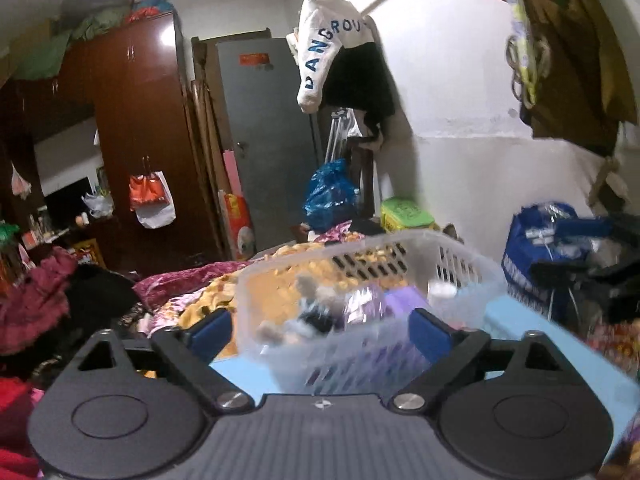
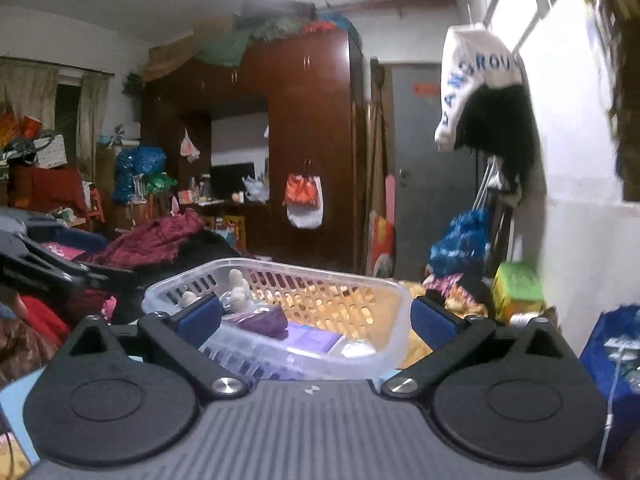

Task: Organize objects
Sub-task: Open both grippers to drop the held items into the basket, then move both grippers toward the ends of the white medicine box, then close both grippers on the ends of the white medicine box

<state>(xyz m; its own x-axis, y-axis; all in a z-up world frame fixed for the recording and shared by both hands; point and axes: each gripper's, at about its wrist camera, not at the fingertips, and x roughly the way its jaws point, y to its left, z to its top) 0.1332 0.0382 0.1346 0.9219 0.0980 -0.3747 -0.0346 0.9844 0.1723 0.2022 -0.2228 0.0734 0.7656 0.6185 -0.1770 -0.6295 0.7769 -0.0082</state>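
Left gripper (image 1: 320, 330): blue-padded fingers spread wide, nothing between them; the near wall of the basket sits in the gap, untouched as far as the blurred view allows.

Right gripper (image 2: 316, 316): fingers likewise spread wide and empty, framing the basket from its other side. It also appears at the right edge of the left wrist view, dark and blurred.

Basket (image 1: 472, 268): clear plastic, slotted walls, rounded rim. Stands on a light blue surface (image 1: 516, 320), directly ahead of both grippers.

Basket contents, as seen from the right wrist view:
- purple bundle (image 2: 262, 320), lying near the left-hand wall;
- flat lilac box (image 2: 314, 338), just beside the bundle;
- small pale figure (image 2: 238, 284), towards the far wall, too soft to identify;
- white round item (image 2: 356, 348), at the near right corner.

Surroundings:
- yellow patterned blanket (image 1: 208, 300), behind and beside the basket;
- maroon cloth heap (image 2: 160, 238), to the left;
- blue bag (image 1: 532, 256), near the wall on the right;
- green box (image 2: 516, 286), beyond the basket;
- dark wooden wardrobe (image 2: 312, 120), far side of room;
- white garment with blue lettering (image 1: 328, 52), hanging on the wall.
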